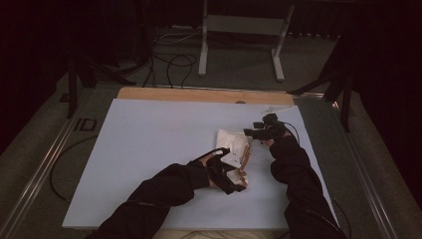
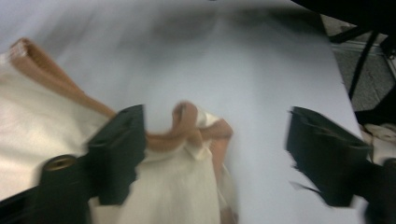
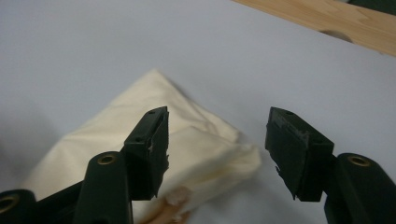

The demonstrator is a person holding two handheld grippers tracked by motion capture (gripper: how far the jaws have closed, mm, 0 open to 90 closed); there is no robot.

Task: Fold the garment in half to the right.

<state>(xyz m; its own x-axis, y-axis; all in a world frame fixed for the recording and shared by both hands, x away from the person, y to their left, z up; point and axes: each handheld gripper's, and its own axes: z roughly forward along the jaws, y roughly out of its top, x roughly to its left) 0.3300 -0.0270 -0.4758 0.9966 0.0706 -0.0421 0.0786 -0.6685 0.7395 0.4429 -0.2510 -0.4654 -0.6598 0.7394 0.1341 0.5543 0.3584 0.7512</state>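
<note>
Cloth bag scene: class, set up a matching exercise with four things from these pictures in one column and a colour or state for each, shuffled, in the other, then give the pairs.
Things:
1. bag
2. strap
3. table cover
4. left gripper

Colour or state:
A. open
B. pale blue
C. cream
D. tan

Pairs: 1-C, 2-D, 3-B, 4-A

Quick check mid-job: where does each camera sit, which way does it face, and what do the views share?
High view: above the person's side, facing forward and down on the table; both sleeved forearms show.
Left gripper view: rides the left gripper, open over the cream bag's brown strap.
Right gripper view: rides the right gripper, open above the bag.
Shared: bag, table.
</note>
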